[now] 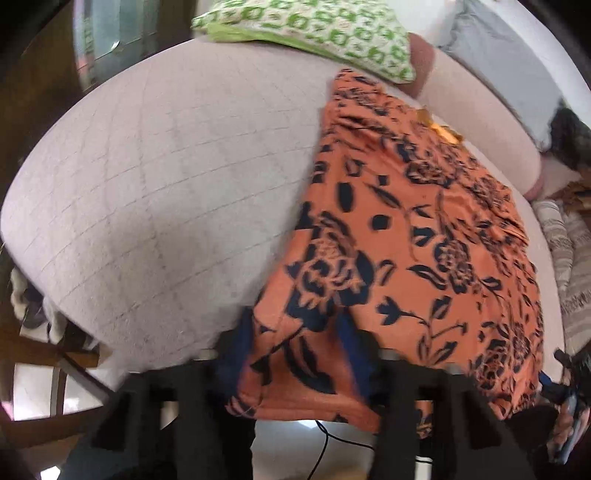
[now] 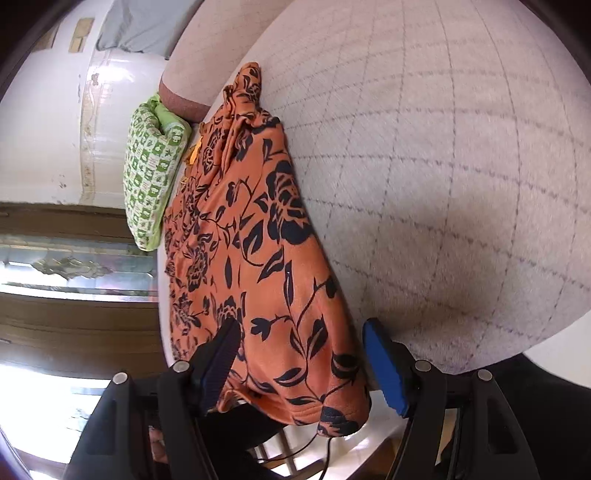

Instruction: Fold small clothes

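An orange garment with a dark floral print (image 1: 417, 229) lies lengthwise on a pale quilted couch seat (image 1: 155, 177), its near hem hanging over the front edge. My left gripper (image 1: 295, 343) has its jaws spread, with the hem between the blue pads, which do not press it. In the right wrist view the same garment (image 2: 251, 236) runs up the left side of the seat (image 2: 424, 166). My right gripper (image 2: 303, 354) is open, its blue pads (image 2: 384, 365) wide on either side of the hanging hem.
A green and white patterned pillow (image 1: 310, 33) lies at the far end of the seat, also in the right wrist view (image 2: 151, 173). The couch's backrest roll (image 1: 476, 122) runs beside the garment. Striped fabric (image 1: 569, 258) lies at right. A black cable (image 2: 325, 450) hangs below the seat edge.
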A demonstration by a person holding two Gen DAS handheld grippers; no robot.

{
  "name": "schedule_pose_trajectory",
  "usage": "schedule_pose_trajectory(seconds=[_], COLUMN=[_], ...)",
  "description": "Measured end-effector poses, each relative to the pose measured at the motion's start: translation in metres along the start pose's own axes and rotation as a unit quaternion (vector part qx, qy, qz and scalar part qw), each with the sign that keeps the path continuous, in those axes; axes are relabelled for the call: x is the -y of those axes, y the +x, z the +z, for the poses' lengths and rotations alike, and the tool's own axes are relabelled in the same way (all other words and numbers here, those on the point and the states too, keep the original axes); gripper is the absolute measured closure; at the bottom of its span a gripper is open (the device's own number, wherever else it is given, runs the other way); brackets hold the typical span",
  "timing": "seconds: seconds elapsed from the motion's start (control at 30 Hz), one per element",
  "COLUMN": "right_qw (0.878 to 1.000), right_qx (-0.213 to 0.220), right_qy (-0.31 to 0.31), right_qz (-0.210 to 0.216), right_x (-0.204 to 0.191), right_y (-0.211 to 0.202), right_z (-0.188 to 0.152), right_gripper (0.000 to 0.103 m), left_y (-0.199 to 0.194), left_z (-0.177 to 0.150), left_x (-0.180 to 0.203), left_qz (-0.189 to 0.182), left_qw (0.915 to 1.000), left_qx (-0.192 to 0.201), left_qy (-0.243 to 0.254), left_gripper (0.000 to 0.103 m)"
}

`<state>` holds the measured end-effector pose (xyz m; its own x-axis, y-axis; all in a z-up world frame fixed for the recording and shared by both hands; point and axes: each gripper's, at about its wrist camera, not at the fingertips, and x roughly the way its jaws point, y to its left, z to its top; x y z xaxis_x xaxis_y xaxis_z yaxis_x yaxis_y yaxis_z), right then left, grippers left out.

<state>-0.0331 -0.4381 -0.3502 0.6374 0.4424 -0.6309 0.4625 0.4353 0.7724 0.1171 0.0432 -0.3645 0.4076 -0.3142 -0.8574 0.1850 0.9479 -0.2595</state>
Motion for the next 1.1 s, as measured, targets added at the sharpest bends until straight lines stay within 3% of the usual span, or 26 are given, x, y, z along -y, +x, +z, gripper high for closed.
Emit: schedule_pose_trajectory(seconds=[0.07, 0.23, 0.3, 0.37, 0.43, 0.47, 0.57, 0.7, 0.8, 0.93, 0.97, 1.0, 1.07, 1.1], right_qw=[1.0, 0.999, 0.999, 0.999, 0.999, 0.999, 0.998, 0.998, 0.997, 0.997, 0.997, 0.997, 0.996, 0.995], right_qx=[-0.006, -0.021, -0.023, -0.028, -0.034, -0.038, -0.05, -0.05, -0.047, -0.033, -0.03, -0.03, -0.028, -0.024], right_qy=[0.011, 0.024, 0.02, 0.015, 0.004, -0.005, -0.028, -0.044, -0.056, -0.064, -0.065, -0.067, -0.074, -0.08], right_qz=[0.016, 0.04, 0.041, 0.042, 0.04, 0.037, 0.028, 0.006, -0.013, -0.022, -0.022, -0.023, -0.042, -0.061], right_x=[0.004, 0.005, 0.004, 0.002, -0.001, -0.004, -0.012, -0.017, -0.02, -0.02, -0.02, -0.02, -0.023, -0.025], right_y=[0.002, 0.008, 0.009, 0.011, 0.014, 0.015, 0.021, 0.027, 0.031, 0.031, 0.03, 0.029, 0.028, 0.028], right_z=[0.001, 0.001, 0.0, -0.001, -0.003, -0.005, -0.008, -0.01, -0.012, -0.016, -0.018, -0.02, -0.023, -0.025], right_gripper=[0.031, 0.03, 0.03, 0.03, 0.03, 0.03, 0.03, 0.031, 0.031, 0.031, 0.031, 0.033, 0.043, 0.057], left_y=[0.002, 0.003, 0.002, -0.001, -0.001, -0.002, 0.001, 0.003, 0.005, 0.003, 0.002, 0.002, 0.001, 0.0], left_z=[-0.001, -0.001, -0.001, -0.001, -0.003, -0.005, -0.008, -0.008, -0.006, -0.01, -0.01, -0.01, -0.009, -0.008], left_x=[0.006, 0.009, 0.004, 0.004, 0.008, 0.01, 0.025, 0.031, 0.025, 0.032, 0.032, 0.031, 0.029, 0.027], left_qz=[-0.019, -0.045, -0.037, -0.036, -0.022, -0.024, -0.028, -0.022, -0.036, -0.025, -0.026, -0.03, -0.041, -0.049], left_qw=[0.9998, 0.999, 0.9993, 0.9993, 0.9997, 0.9996, 0.9981, 0.9976, 0.9981, 0.9971, 0.9969, 0.9968, 0.9969, 0.9969], left_qx=[-0.006, -0.007, -0.003, 0.001, 0.003, 0.001, -0.003, -0.004, -0.009, -0.005, -0.003, -0.002, -0.001, 0.0], left_qy=[0.01, 0.007, -0.005, -0.007, 0.006, 0.014, 0.054, 0.066, 0.049, 0.071, 0.074, 0.074, 0.067, 0.062], left_gripper=[0.083, 0.082, 0.062, 0.053, 0.053, 0.054, 0.08, 0.08, 0.069, 0.07, 0.079, 0.087, 0.092, 0.094])
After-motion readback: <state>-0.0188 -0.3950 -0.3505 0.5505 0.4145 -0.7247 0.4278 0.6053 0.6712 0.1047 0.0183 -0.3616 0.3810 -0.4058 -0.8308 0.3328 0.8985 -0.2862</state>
